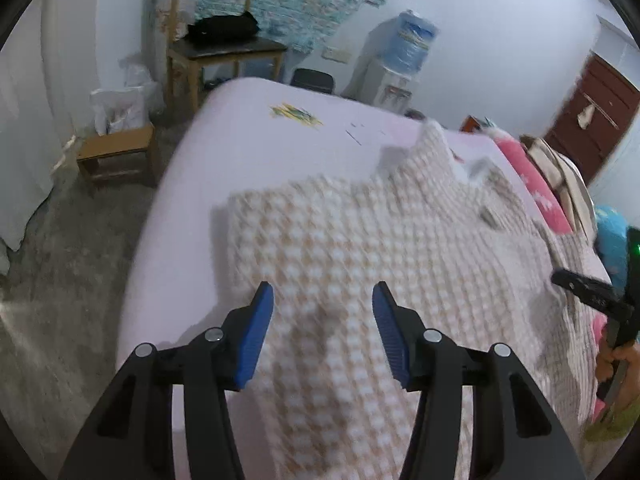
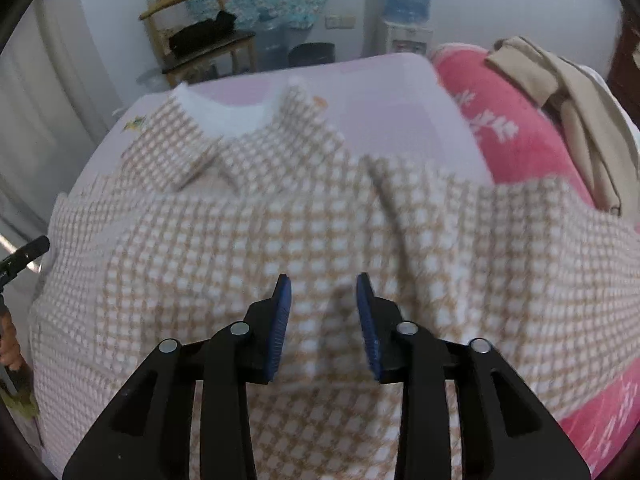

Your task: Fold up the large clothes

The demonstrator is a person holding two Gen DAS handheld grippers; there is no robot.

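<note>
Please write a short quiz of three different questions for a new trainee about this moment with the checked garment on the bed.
1. True or false: the left claw is shut on the checked garment.
2. Multiple choice: what lies on the pink blanket at the right side of the bed? A) a beige cloth B) a black bag C) a water bottle
3. Fill in: the garment's collar has a ____ lining.

Key:
1. False. Both the left claw and the right claw stand open above the garment, holding nothing.
2. A, the beige cloth.
3. White.
</note>
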